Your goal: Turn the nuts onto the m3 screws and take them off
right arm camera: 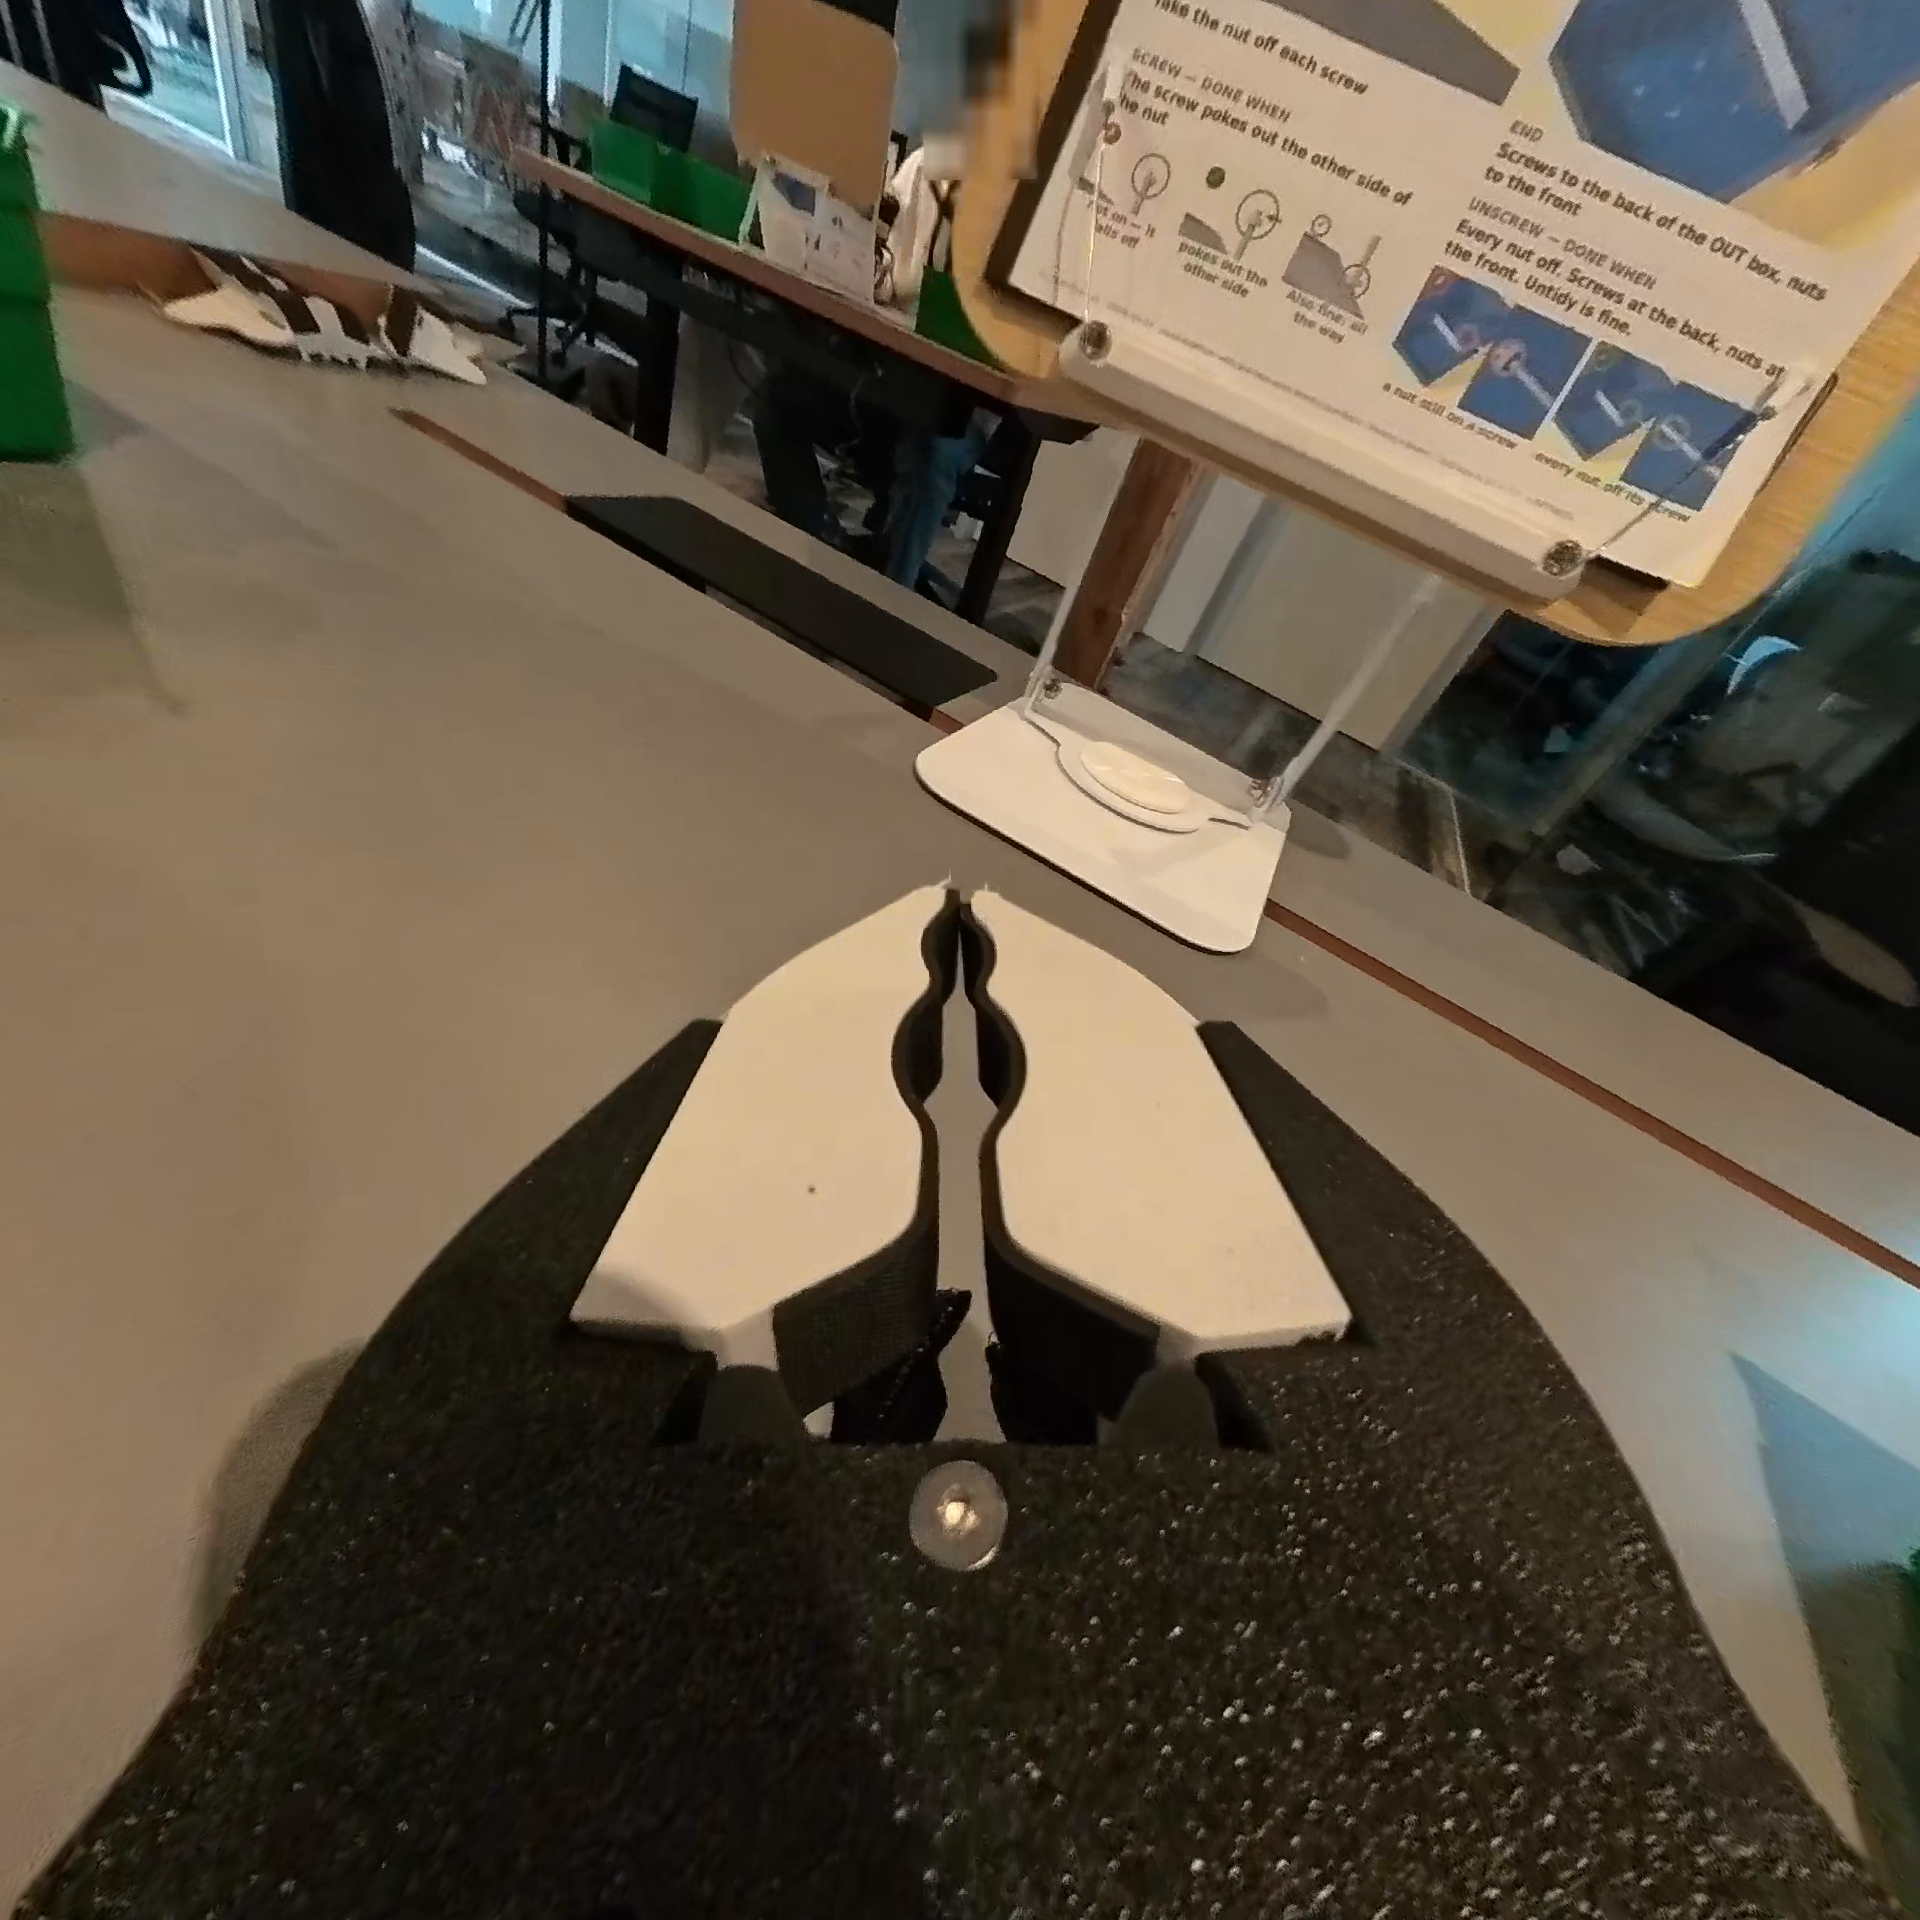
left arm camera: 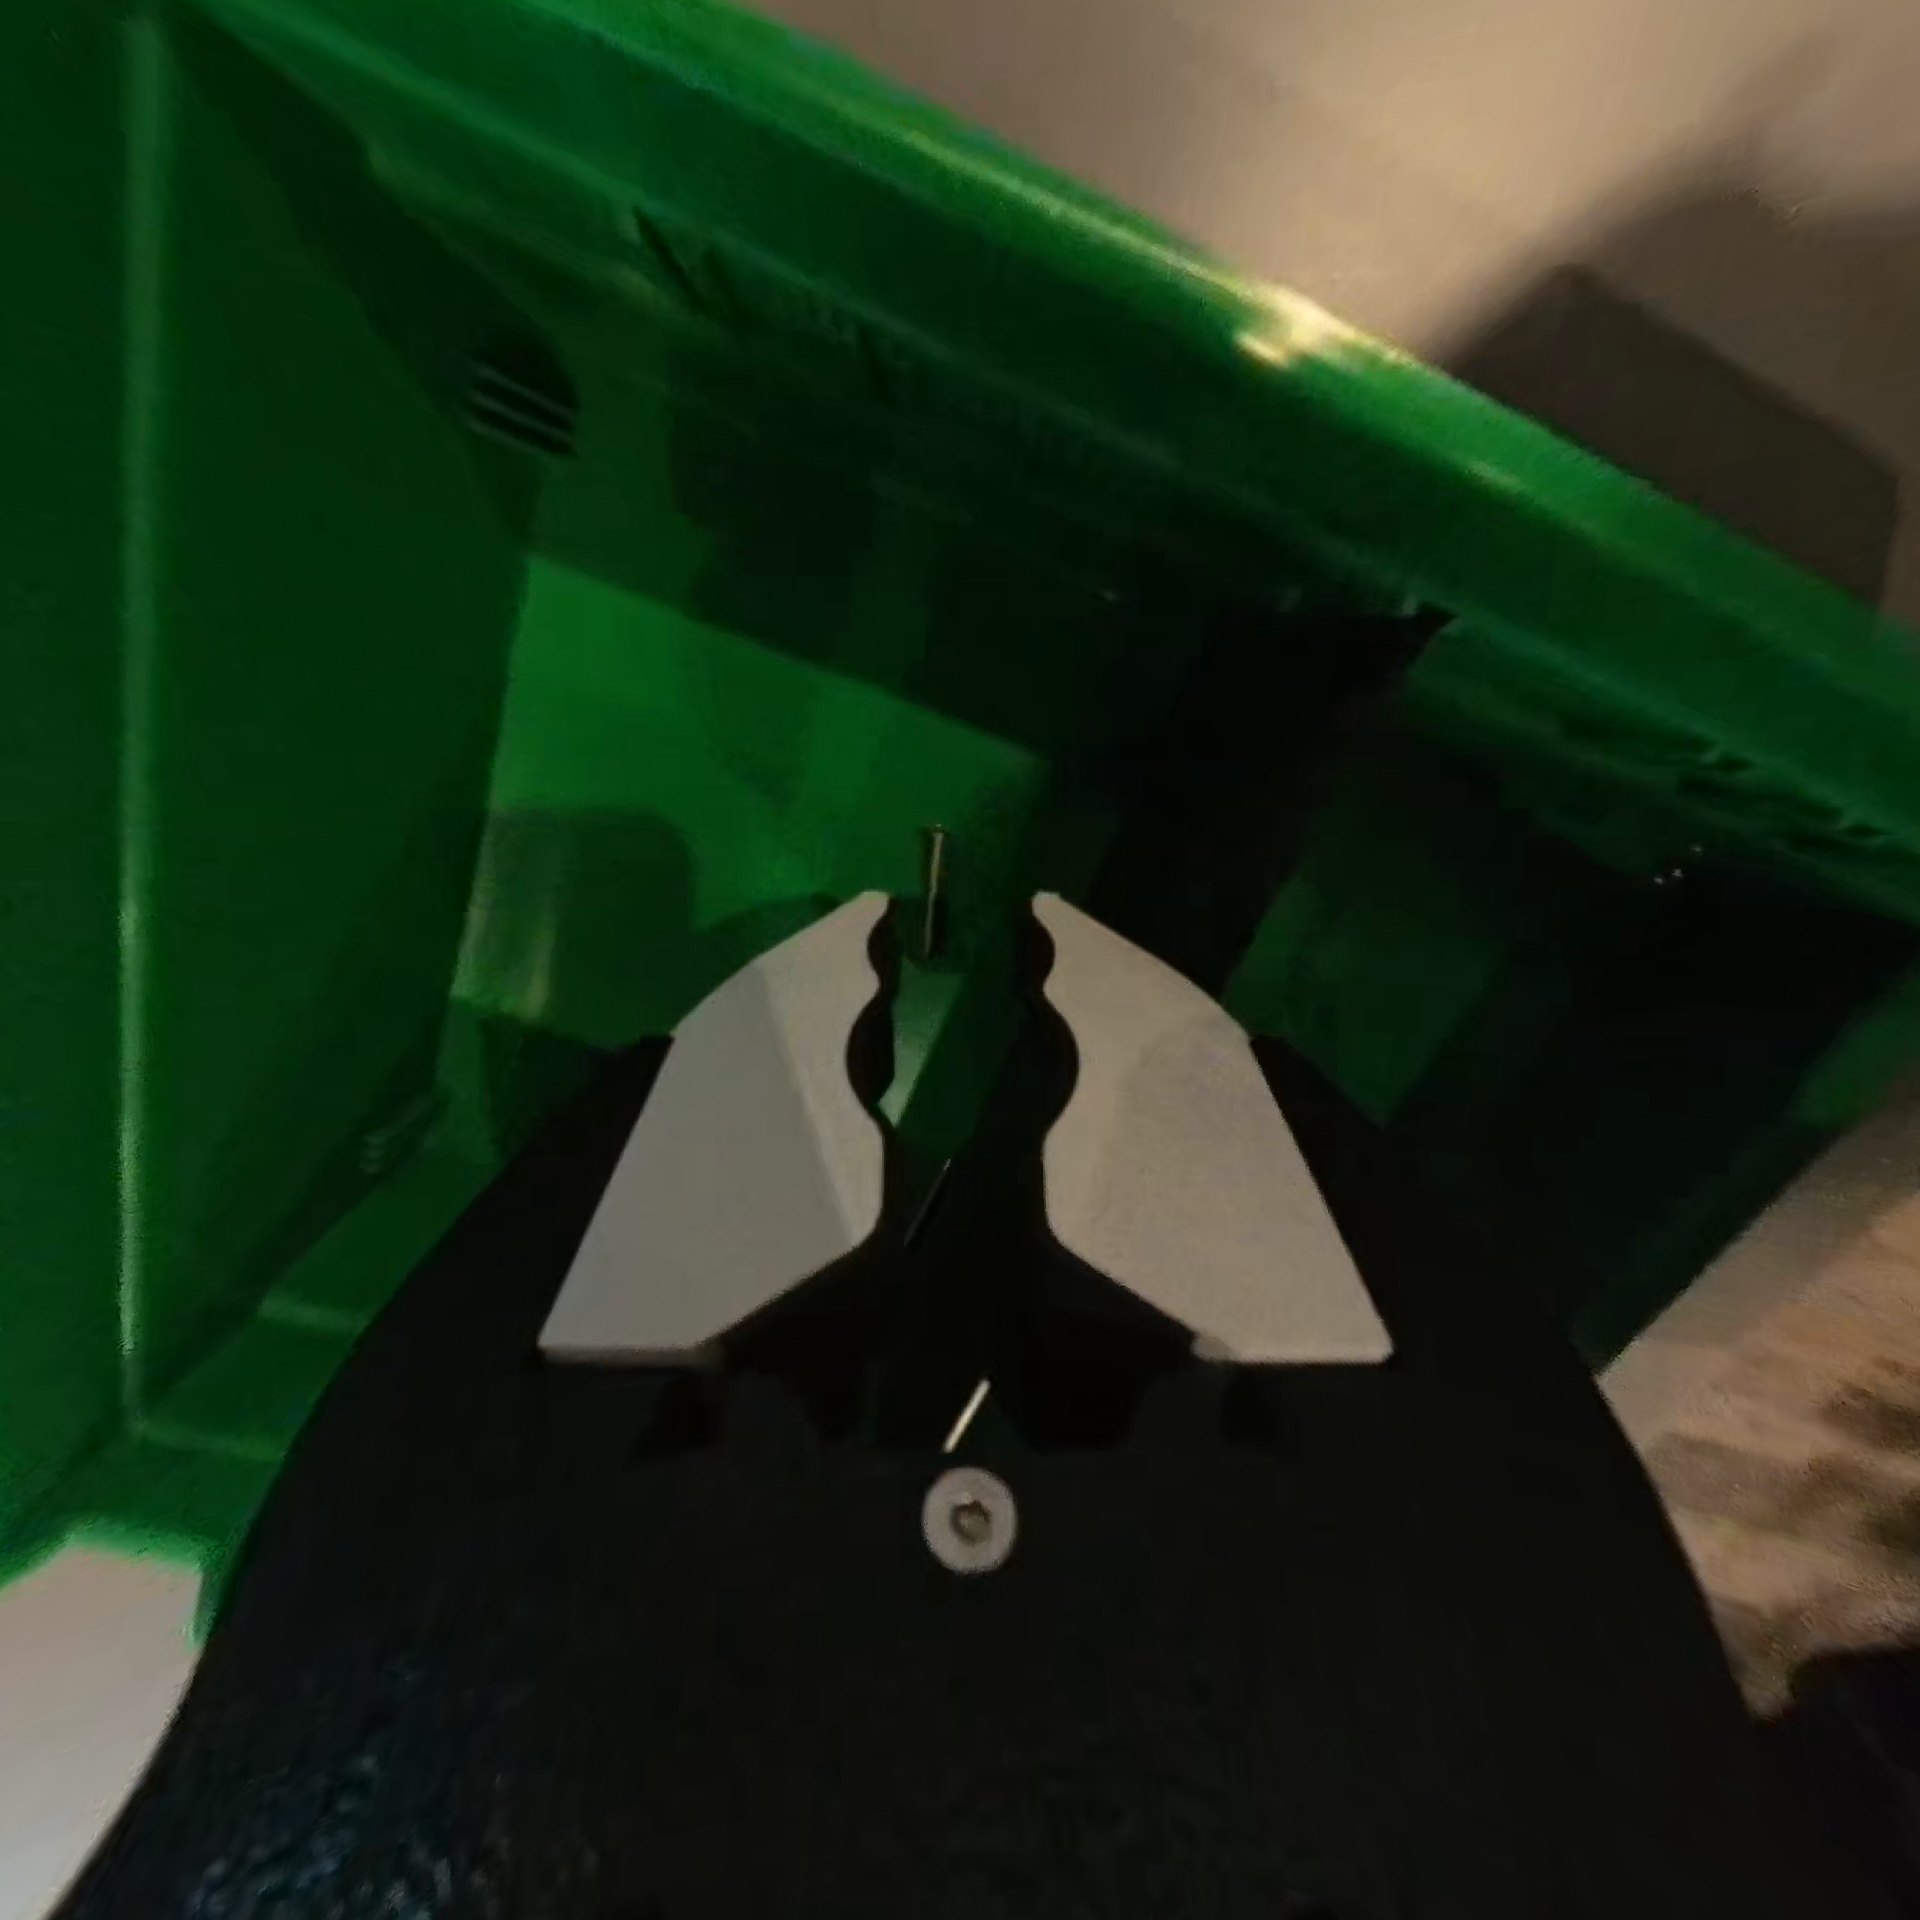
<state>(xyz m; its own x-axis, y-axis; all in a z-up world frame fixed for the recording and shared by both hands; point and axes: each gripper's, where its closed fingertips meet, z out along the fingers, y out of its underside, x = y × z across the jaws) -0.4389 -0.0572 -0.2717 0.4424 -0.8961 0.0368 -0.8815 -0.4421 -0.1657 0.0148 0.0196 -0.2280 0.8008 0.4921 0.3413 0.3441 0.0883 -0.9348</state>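
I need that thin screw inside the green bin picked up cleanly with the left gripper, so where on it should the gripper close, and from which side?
Grip the screw on its thin shank, about midway. It lies lengthwise, in line with the left gripper, whose jaws stand apart. Its near end seems already between the fingertips, toward the left one, so probably ease straight forward, shift slightly left to centre it, and close across the shank. The green bin walls crowd other approaches.

Left jaws sit inside the bin (left arm camera: 312, 727), screw (left arm camera: 932, 894) standing just ahead between them, bin wall to their left. Right jaws over counter (right arm camera: 416, 831); sign stand (right arm camera: 1122, 821) ahead-right, second bin (right arm camera: 26, 312) far left.
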